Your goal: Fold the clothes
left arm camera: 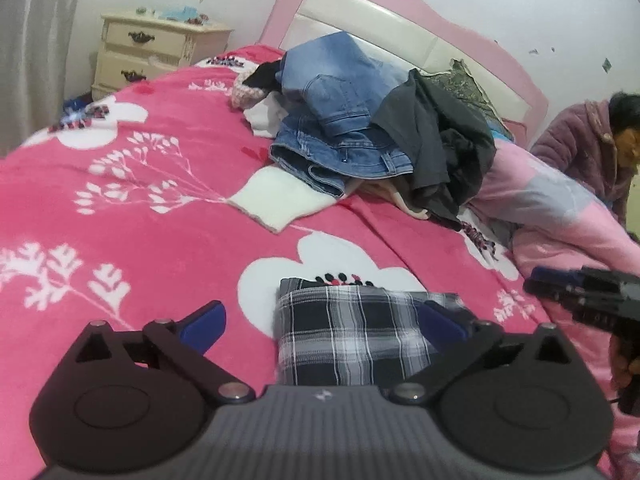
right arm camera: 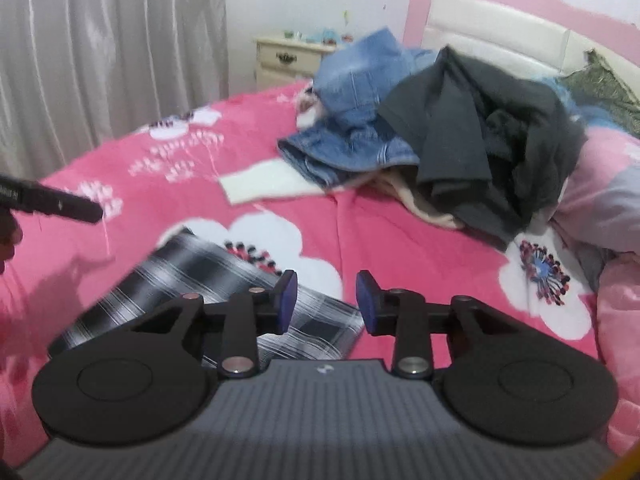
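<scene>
- the pink floral bedspread (left arm camera: pixel 168 240) serves as the folding surface.
- a heap of unfolded clothes (left arm camera: pixel 380 132), jeans and dark garments, waits near the headboard (left arm camera: pixel 400 12), well apart from the grippers.
- the folded plaid garment (left arm camera: pixel 352 332) lies flat near the bed's front edge, likely just set down; its long axis runs diagonally in the right wrist view.
- the left gripper (left arm camera: pixel 324 320) hangs above it, jaws spread wide, holding nothing.
- the right gripper (right arm camera: pixel 326 300) has its jaws partly apart, empty.

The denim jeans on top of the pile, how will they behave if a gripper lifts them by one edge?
The denim jeans lie crumpled and draped, so they will probably sag and unfold. Thick denim likely feels heavy for its size. The dark grey garment overlaps them and may drag along.
</scene>
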A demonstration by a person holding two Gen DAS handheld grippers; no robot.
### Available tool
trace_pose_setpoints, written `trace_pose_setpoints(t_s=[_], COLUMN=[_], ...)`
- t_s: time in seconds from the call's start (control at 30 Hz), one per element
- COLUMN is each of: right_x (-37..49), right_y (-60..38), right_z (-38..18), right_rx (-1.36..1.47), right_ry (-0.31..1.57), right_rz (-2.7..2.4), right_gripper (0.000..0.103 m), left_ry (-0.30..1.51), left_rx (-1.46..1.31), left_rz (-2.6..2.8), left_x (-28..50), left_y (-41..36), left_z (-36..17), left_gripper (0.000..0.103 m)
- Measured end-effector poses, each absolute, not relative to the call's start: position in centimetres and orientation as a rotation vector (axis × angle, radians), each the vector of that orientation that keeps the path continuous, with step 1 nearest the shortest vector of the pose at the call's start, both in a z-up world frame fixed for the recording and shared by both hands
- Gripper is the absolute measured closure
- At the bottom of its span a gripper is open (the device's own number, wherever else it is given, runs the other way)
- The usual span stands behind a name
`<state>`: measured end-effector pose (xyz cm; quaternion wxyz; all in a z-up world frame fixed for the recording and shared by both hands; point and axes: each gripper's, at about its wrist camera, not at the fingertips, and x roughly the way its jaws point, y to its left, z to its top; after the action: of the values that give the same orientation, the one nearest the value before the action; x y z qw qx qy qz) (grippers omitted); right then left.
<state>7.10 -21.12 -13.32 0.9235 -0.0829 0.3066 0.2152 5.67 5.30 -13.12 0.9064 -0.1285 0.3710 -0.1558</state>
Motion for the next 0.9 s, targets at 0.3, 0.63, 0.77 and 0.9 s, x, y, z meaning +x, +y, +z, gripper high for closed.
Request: trace_pose_setpoints(t_s=[0.3, 0.63, 0.77, 0.9], right_x=[3.1, 2.1, 1.0, -0.4], right_y=[-19.2, -17.6, -18.4, -17.9], right_z=[-13.9, -21.7, -18.7, -20.3], right_rx=[-0.111, -0.256, -0.221, -0.276], right_ry=[0.711, 0.885, 0.813, 0.851], right_rz=[0.530, 0.553, 0.554, 0.606], right_gripper=[0.072, 0.074, 0.078, 0.078], left_ry=[0.794, 0.932, 0.896, 0.904], left_rx=[-0.164, 0.019, 0.021, 0.170], left_rz=[-0.306, -0.403, -0.412, -0.442], left_x=[0.0, -1.8, -2.4, -2.8], left_y=[3.0, -0.1, 0.6, -1.0], left_z=[-14.4, -20.6, -19.0, -20.0], left_gripper=[0.004, 0.039, 0.053, 0.052])
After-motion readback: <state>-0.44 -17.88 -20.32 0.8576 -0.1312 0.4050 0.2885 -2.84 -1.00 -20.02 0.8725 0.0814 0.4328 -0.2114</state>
